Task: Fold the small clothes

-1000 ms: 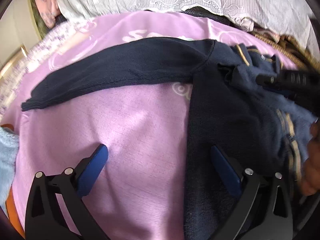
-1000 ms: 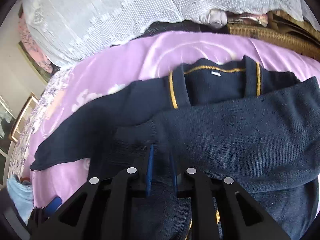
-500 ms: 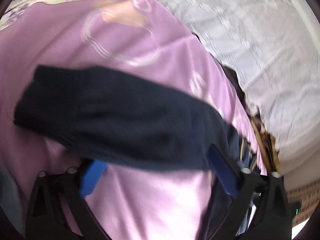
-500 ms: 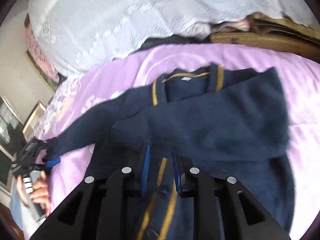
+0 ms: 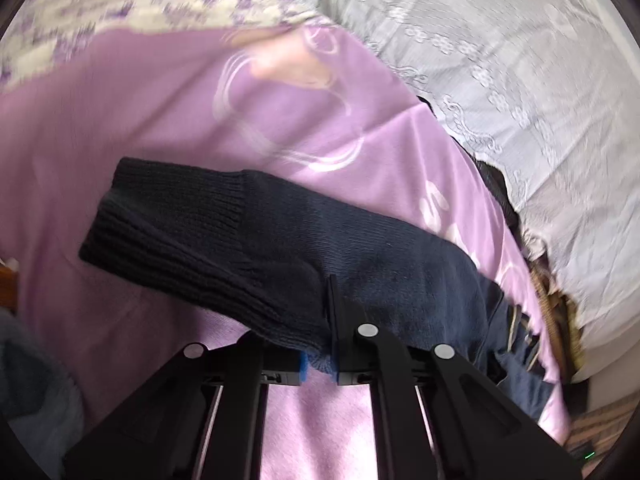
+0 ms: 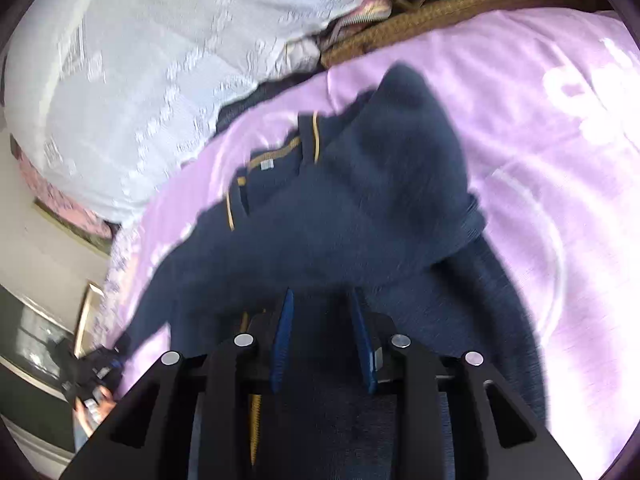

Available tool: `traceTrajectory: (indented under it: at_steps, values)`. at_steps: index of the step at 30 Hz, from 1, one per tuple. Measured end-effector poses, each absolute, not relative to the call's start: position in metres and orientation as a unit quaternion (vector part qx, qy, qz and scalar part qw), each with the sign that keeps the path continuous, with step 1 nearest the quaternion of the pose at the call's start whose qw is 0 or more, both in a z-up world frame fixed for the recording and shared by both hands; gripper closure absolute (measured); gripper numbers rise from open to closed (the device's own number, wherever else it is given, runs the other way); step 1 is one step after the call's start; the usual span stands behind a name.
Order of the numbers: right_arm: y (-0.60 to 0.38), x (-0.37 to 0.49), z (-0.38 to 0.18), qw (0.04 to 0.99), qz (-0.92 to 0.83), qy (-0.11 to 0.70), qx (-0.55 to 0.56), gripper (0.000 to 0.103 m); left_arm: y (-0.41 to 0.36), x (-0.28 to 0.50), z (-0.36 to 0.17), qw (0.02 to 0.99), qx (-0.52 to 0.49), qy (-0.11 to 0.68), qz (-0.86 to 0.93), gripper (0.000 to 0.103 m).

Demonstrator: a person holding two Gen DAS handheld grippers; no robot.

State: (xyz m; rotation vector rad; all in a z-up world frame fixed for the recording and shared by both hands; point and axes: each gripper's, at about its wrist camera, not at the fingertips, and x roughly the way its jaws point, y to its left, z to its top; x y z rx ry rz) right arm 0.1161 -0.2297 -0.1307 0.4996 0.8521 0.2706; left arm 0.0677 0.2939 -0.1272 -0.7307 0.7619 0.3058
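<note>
Left gripper (image 5: 325, 354) sitting at the bottom centre of the left wrist view, jaws having just been closing and now pinched tight on the near edge of the navy cardigan's sleeve (image 5: 248, 240), a bit of knit bulging between the blue pads. Sleeve running from the ribbed cuff at the left middle of the frame down toward the lower right, lying across the lilac blanket (image 5: 132, 132) of the bed. Blanket showing pale swirl prints toward the upper centre. White lace bedspread (image 5: 520, 60) filling the upper right, a floral sheet (image 5: 120, 4) blurring along the top left.

Right gripper (image 6: 322, 338) sitting at the bottom centre of the right wrist view, jaws having just been opening and now standing partly apart, blue pads clear on both sides with nothing gripped, only dark knit lying beneath the gap. Navy cardigan (image 6: 360, 208) spreading out above, its other sleeve lying folded across the body, gold-trimmed collar (image 6: 276, 160) with a small white label showing toward the upper left. Cardigan lying on the same lilac blanket, which is filling the right side of the frame. Lace bedspread occupying the upper left, a brown woven headboard edge (image 6: 440, 12) crossing the top. Left gripper and the hand (image 6: 94, 408) holding it appearing small at the lower left edge.
</note>
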Motion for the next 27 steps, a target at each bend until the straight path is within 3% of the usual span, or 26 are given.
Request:
traceTrajectory:
  at_steps: [6, 10, 16, 27]
  values:
    - [-0.246, 0.118, -0.110, 0.883, 0.123, 0.399, 0.213, 0.068, 0.244, 0.074, -0.092, 0.892, -0.229, 0.360, 0.152, 0.097]
    - [-0.270, 0.116, -0.104, 0.885, 0.122, 0.381, 0.239, 0.062, 0.203, 0.083, -0.062, 0.913, -0.148, 0.348, 0.153, 0.097]
    - [-0.290, 0.121, -0.110, 0.876, 0.126, 0.378, 0.272, 0.061, 0.139, 0.106, -0.025, 0.929, -0.067, 0.337, 0.141, 0.097]
    - [-0.318, 0.124, -0.113, 0.858, 0.131, 0.372, 0.328, 0.061, 0.025, 0.135, -0.018, 0.938, 0.012, 0.333, 0.099, 0.097]
